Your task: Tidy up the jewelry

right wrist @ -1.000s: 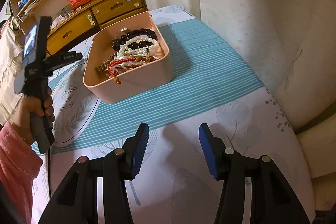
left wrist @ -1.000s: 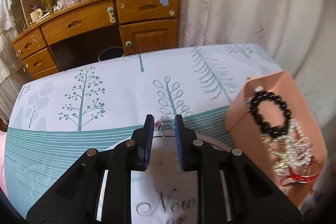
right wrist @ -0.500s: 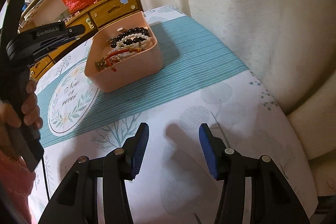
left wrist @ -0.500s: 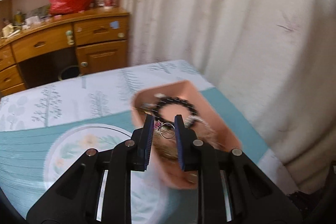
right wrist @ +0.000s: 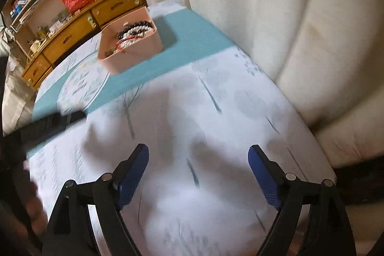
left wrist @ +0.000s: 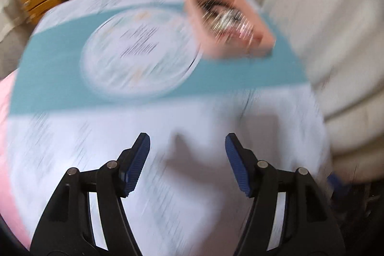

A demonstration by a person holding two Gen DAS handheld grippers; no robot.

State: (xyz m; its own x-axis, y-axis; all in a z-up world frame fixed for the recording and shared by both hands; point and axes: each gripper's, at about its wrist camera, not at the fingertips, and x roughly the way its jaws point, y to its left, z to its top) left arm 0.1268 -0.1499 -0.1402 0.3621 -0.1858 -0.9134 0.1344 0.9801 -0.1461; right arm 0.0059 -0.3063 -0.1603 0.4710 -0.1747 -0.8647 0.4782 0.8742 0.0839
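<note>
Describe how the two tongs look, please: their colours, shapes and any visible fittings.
The left tongs and the right tongs look alike. Each has two black angular plastic arms with cut-out openings and round silver pins at the joints. The fingers end in dark blue ribbed pads. No cable or marking is visible on them.

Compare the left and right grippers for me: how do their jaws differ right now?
The right gripper stands visibly wider than the left gripper. The left's view is badly blurred, the right's only partly. Both have just been opening, both are empty, and both hang over bare tablecloth short of the pink box.
</note>
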